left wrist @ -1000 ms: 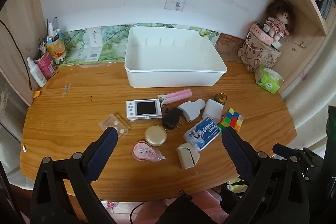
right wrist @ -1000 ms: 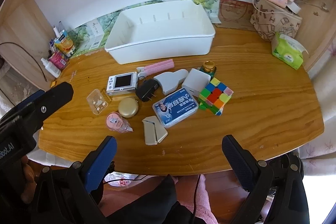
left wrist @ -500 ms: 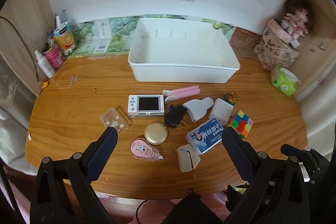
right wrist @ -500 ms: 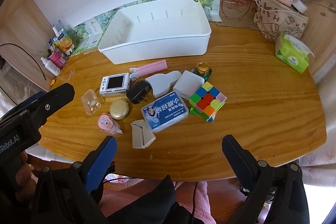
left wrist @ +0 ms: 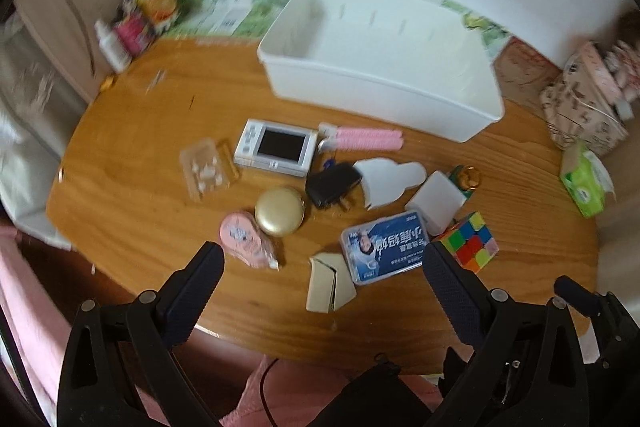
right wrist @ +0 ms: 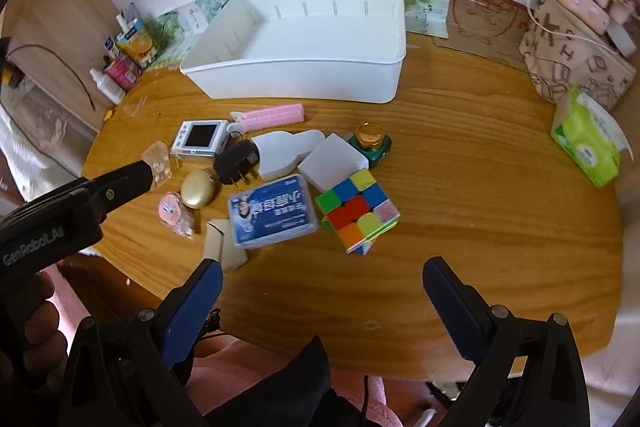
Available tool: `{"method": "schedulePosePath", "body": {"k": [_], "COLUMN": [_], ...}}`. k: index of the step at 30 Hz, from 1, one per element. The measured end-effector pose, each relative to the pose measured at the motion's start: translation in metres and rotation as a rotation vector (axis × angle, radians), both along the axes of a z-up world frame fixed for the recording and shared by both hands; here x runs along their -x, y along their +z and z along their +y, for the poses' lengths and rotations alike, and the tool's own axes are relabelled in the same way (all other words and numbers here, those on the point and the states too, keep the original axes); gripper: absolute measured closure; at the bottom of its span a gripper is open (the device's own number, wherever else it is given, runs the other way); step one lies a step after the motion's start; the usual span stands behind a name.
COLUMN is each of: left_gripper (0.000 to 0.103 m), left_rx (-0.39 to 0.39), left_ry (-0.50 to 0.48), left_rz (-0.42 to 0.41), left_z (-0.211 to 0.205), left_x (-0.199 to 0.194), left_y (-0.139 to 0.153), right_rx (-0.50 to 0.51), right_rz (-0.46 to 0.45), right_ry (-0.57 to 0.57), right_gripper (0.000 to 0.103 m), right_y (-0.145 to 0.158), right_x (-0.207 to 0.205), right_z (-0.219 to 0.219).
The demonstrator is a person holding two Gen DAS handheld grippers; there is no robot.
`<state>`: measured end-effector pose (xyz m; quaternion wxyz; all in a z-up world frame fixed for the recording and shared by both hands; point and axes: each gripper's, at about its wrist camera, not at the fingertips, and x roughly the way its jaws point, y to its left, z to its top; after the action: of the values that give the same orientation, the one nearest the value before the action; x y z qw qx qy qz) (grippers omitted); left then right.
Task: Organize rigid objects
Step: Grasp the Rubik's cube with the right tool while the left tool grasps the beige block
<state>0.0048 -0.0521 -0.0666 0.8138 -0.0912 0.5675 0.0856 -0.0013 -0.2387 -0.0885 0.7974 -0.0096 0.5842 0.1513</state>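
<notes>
Looking along the left gripper [left wrist: 322, 269], the jaws stand wide open and empty above the near table edge — the beige folded box [left wrist: 329, 282] lies between and just ahead of them, with the empty white bin [left wrist: 380, 89] far beyond. From the right wrist, the right gripper [right wrist: 322, 277] also gapes wide, holding nothing; the colour cube [right wrist: 357, 215] sits ahead, slightly left — this gripper looks nearer to it.

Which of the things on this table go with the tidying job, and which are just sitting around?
For the job: white bin, still empty; camera; pink comb; black plug; gold compact; blue tin; puzzle cube; white box.

Just lying about: tissue pack, patterned bag, bottles in the corner.
</notes>
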Motion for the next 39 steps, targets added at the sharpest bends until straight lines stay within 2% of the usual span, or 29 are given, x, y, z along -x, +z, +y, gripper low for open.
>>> {"method": "schedulePosePath", "body": {"k": [8, 12, 17, 20, 27, 33, 36, 39], "left_gripper": [0.003, 0.003, 0.003, 0.003, 0.003, 0.004, 0.004, 0.004], "left_rx": [0.04, 0.083, 0.141, 0.15, 0.174, 0.17, 0.162, 0.145], "left_ry": [0.173, 0.253, 0.331, 0.371, 0.432, 0.443, 0.435, 0.424], "left_rz": [0.142, 0.223, 0.29, 0.316, 0.37, 0.418, 0.437, 0.451], "left_z": [0.001, 0.005, 0.009, 0.011, 0.015, 0.018, 0.014, 0.013], "left_x": [0.003, 0.007, 0.012, 0.014, 0.015, 0.009, 0.004, -0.006], "left_y": [-0.037, -0.06, -0.079, -0.09, -0.107, -0.127, -0.134, -0.14], "right_rx": [-0.003, -0.044, -0.025, -0.007, 0.024, 0.052, 0.06, 0.069], "right_rz": [0.004, 0.067, 0.101, 0.13, 0.194, 0.225, 0.246, 0.263], "right_ry": [0.169, 0.233, 0.294, 0.317, 0.347, 0.351, 0.354, 0.352], "right_gripper": [0.002, 0.002, 0.002, 0.002, 0.002, 0.003, 0.011, 0.011], "right_y": [-0.015, -0.029, -0.044, -0.055, -0.077, -0.088, -0.093, -0.098], "right_x": [-0.025, -0.039, -0.057, -0.065, -0.074, -0.08, -0.083, -0.085], "right_z": [-0.007, -0.005, 0.0, 0.001, 0.005, 0.005, 0.004, 0.003]}}
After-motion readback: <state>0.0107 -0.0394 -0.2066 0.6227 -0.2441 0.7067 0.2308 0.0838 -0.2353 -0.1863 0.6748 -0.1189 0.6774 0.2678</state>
